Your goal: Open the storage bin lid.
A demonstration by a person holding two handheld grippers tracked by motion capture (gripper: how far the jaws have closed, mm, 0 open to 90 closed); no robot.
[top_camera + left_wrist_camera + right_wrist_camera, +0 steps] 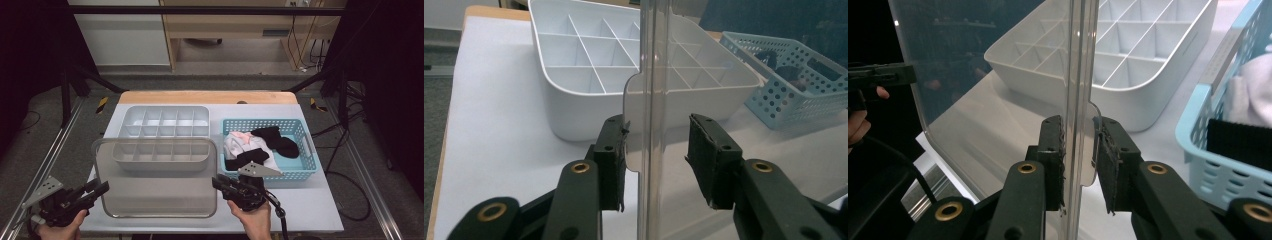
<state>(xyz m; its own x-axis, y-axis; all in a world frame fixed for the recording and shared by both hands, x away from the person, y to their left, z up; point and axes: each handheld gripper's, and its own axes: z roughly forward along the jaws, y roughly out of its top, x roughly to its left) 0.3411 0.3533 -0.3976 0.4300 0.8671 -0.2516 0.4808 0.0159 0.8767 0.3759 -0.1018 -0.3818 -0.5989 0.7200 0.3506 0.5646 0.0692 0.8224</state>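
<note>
A clear plastic lid lies over the near part of the white tabletop, its far edge lifted and leaning over the near rim of a white divided tray, whose many small compartments look bare. The lid is see-through, so the tray's near wall shows through it.

The left claw sits at the lid's near left corner, held by a hand at the bottom edge. In the left gripper view the jaws stand apart on either side of the lid's edge tab — the left pad just meets the tab, while the right pad is clear of the plastic with a gap between (so it is spread, not pinching).

The right claw is at the lid's near right corner, held by the other hand. In the right gripper view its jaws are drawn close around the lid's edge and a small tab there; the left pad lies against the plastic, and the right pad sits on or just beside the tab — whether it is truly clamped I cannot tell.

To the right of the tray stands a light-blue basket holding black, white and pink pieces of cloth. The basket is just beside the tray, not touching the lid.
</note>
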